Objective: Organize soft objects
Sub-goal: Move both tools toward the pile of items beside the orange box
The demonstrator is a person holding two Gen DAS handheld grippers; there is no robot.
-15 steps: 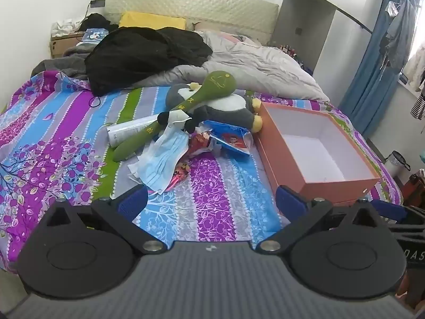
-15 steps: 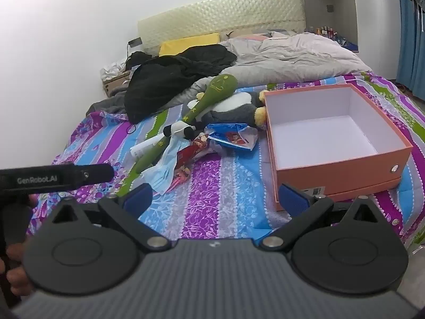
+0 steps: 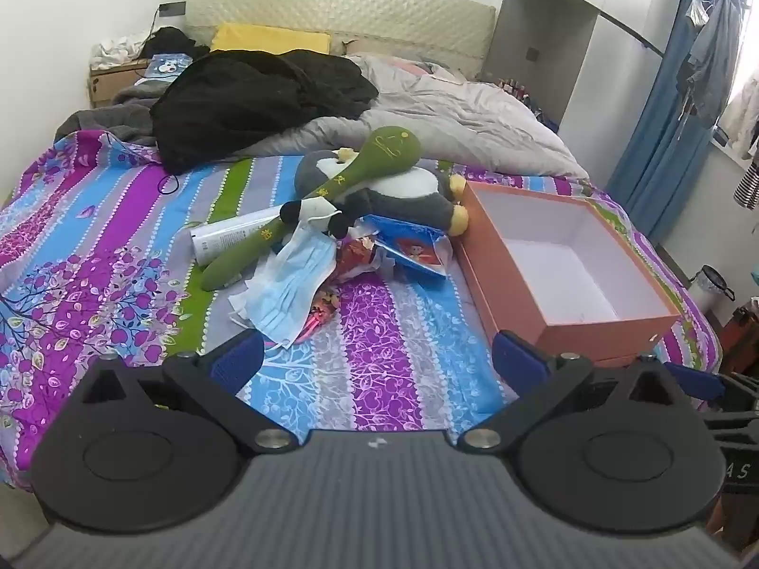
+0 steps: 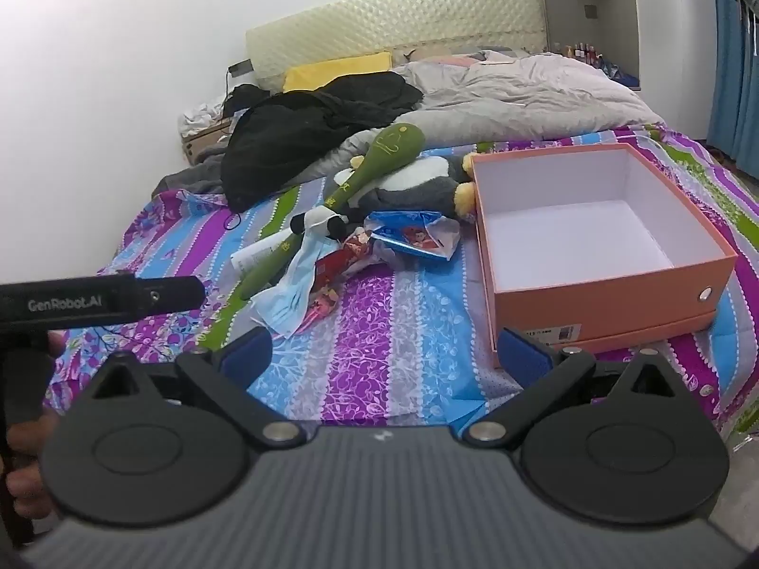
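A pile of soft things lies mid-bed: a grey and white plush penguin [image 3: 408, 189] [image 4: 417, 185], a long green plush stick [image 3: 332, 189] [image 4: 360, 170] across it, a small black and white plush [image 3: 313, 213], a light blue face mask [image 3: 294, 294] [image 4: 294, 294] and blue and red snack wrappers [image 3: 408, 246] [image 4: 412, 237]. An open orange box [image 3: 612, 332] [image 4: 612, 298] with a white inside stands right of the pile. My left gripper [image 3: 374, 360] and right gripper [image 4: 386, 355] both stand open over the near bedsheet, nothing between their fingers.
A white tube [image 3: 227, 237] lies under the green stick. Black clothing [image 3: 256, 95] and a grey duvet [image 3: 455, 118] fill the far bed. In the right wrist view, the other hand-held gripper's body [image 4: 95, 301] shows at left. Blue curtains [image 3: 664, 142] hang at right.
Both views have shifted only slightly; the pile and the box lie as before, and both grippers stay open.
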